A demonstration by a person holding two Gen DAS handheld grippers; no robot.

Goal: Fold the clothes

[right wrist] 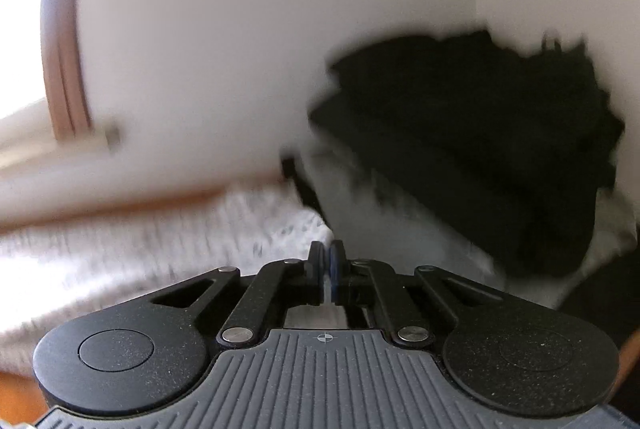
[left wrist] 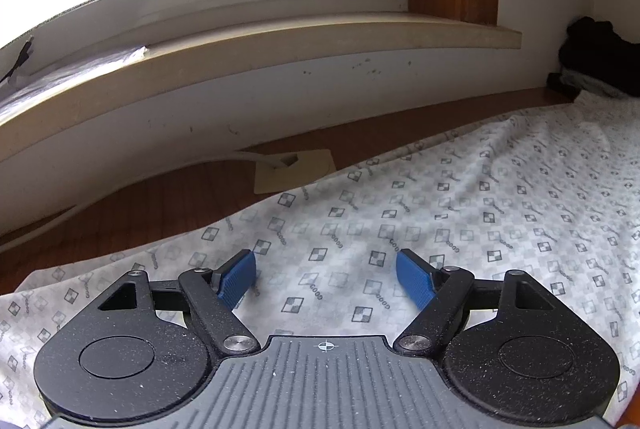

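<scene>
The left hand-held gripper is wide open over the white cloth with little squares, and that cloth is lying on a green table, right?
Not quite. The table is brown wood, not green, as the left wrist view shows. The rest holds: the left hand-held gripper is wide open over the white cloth with little squares, which lies on that table.

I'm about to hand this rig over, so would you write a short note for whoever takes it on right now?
Left gripper: open, over the patterned white garment, nothing between its pads.
Right gripper: shut; blur hides whether it pinches cloth.
The garment is spread flat on the wooden table. A dark pile of clothes sits at its far right end, by the wall.
Done: garment laid out. Left: every fold; none shows yet.
</scene>
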